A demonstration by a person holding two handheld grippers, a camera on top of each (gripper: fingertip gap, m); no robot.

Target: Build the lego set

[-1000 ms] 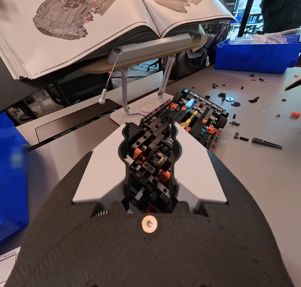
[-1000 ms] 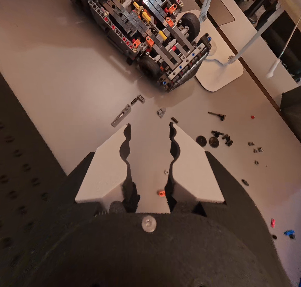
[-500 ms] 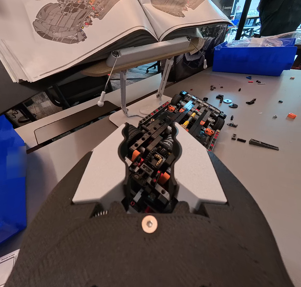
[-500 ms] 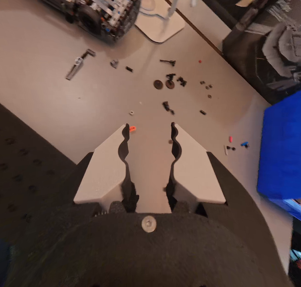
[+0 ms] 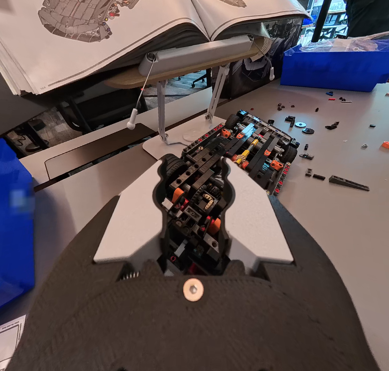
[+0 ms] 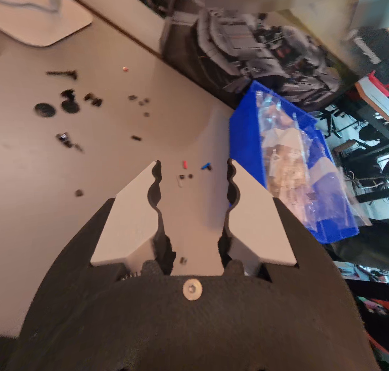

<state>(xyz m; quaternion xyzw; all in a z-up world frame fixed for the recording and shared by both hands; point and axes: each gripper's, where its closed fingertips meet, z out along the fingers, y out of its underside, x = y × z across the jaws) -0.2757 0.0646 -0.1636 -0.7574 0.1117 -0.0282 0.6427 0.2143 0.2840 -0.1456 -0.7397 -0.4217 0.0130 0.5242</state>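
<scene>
The left gripper (image 5: 192,163) has its jaws clenched on the near end of the lego car chassis (image 5: 242,150), which stretches ahead of them across the grey surface (image 5: 326,224). The right gripper (image 6: 193,162) hangs released above the surface, a red pin (image 6: 184,164) and blue pin (image 6: 205,166) between its jaw tips, a blue bin (image 6: 244,142) just right.

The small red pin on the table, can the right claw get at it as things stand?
Probably yes. The right claw is open and empty, and the red pin lies on bare table just past its tips, nothing over it. Only small loose parts lie near, and the blue bin stands off to the side.
</scene>
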